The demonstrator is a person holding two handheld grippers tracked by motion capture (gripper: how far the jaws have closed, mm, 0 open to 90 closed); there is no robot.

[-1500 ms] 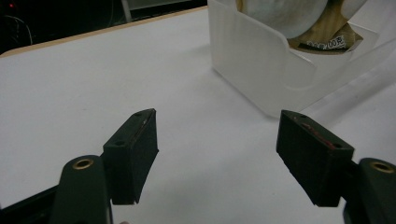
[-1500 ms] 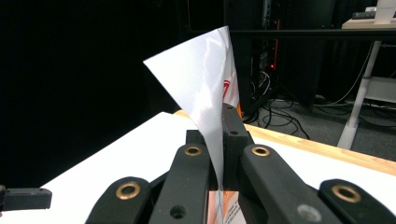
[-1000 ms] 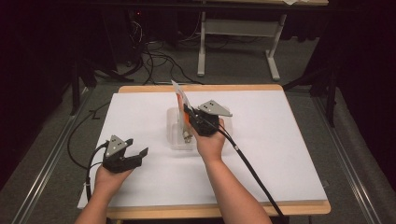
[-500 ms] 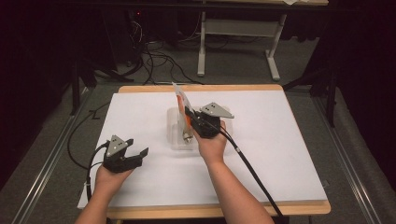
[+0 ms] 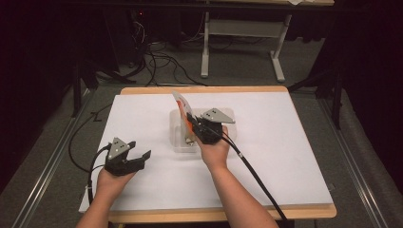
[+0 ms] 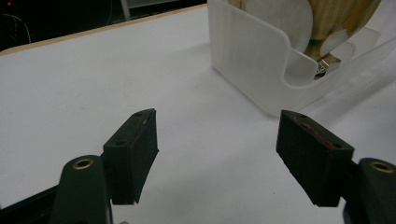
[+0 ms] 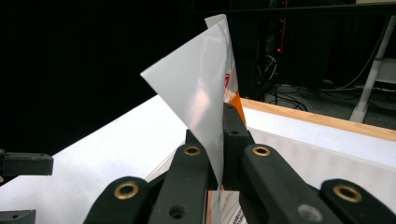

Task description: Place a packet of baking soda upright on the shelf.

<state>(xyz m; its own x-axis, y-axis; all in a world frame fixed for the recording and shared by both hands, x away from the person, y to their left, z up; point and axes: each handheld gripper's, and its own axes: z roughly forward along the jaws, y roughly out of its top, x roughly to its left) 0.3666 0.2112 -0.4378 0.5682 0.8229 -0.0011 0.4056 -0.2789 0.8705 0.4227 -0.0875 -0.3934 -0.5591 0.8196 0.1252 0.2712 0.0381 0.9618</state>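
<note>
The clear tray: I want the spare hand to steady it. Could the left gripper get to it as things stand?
Probably yes. The left gripper has its fingers open with nothing between them, and bare white table lies between it and the clear tray. The right gripper, shut on a packet, works above the tray.

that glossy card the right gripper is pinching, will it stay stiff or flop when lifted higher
Probably fairly stiff: the card stands upright above the right gripper, hardly curving. Its glossy face may be slippery. It looks thin and light, so a sideways nudge could bend it.
</note>
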